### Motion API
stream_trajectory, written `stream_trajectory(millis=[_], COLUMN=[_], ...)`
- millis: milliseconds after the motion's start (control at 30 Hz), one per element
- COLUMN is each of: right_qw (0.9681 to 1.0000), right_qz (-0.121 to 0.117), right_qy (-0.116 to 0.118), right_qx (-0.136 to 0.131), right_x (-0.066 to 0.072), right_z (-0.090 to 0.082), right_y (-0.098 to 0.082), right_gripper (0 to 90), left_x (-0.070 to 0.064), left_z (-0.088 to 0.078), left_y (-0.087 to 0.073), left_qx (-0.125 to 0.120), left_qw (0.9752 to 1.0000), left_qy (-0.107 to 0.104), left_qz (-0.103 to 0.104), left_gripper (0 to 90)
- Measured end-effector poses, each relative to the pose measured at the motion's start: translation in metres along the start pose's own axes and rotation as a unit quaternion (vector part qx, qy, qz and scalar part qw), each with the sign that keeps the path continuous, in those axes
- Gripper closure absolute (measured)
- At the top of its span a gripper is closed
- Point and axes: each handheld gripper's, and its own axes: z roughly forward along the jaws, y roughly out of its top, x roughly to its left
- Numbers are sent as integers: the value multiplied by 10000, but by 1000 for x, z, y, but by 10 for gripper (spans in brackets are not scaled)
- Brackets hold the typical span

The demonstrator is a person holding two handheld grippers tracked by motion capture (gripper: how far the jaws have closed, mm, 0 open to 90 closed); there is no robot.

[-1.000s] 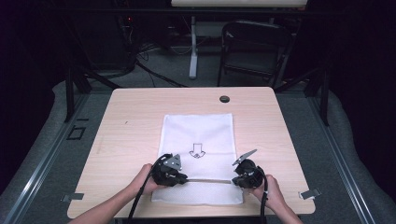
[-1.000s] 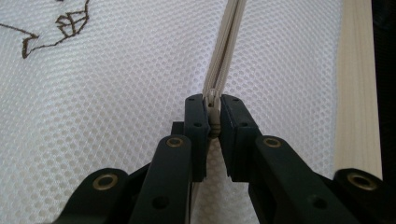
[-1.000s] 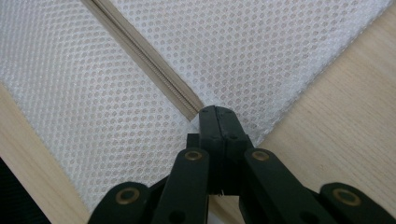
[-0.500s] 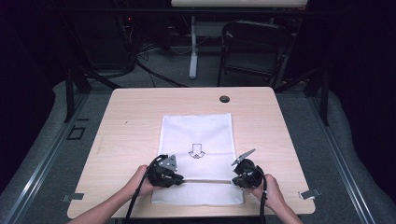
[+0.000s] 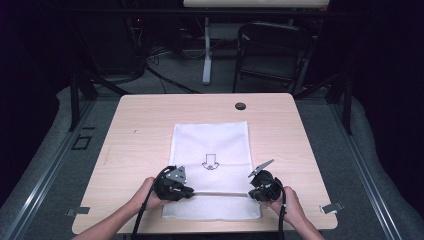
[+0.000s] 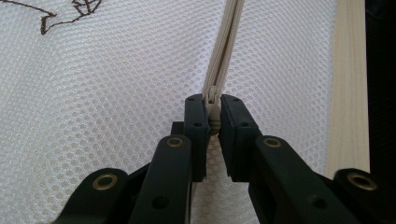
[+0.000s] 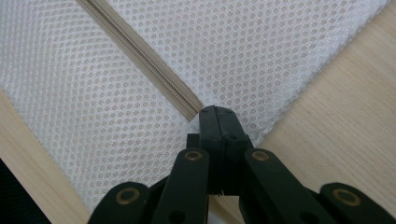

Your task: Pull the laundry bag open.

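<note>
One tabletop [image 5: 140,125], pale wood. One white mesh bag [image 5: 210,140], flat, near the middle toward the near edge. One zipper [image 5: 220,192] across the bag, parallel to the near edge; one zipper slider [image 6: 214,100] on it, at its left end. One printed arrow [image 5: 210,162] on the mesh. One dark round grommet [image 5: 240,106] close to the far edge. Two tools: left tool [image 5: 186,191], right tool [image 5: 252,193], one at each end of the zipper. Two hands: left hand [image 5: 145,196], right hand [image 5: 290,204]. Beyond the far edge, one folding chair [image 5: 267,50]. Two small metal brackets, one by each near corner: [image 5: 77,211] and [image 5: 332,207].
</note>
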Motion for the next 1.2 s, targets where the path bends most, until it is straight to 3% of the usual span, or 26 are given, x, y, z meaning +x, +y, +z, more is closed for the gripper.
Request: stream_trajectory(millis=[367,533,1200], right_qw=[10000,10000,10000], right_qz=[24,32,25], right_qy=[-1,-8,-7], right_qx=[-9,-37,-20], right_x=[1,1,1], right_z=[0,0,0], right_y=[0,0,0], right_gripper=[900,900,900], left_x=[1,3,2], left_z=[-2,-9,-21], left_y=[-2,-10,-21], left_qx=[39,-17,-28], left_qw=[10000,10000,9999], left_qy=[-10,-2,73], left_qz=[51,-58,-81], left_gripper=[817,817,816])
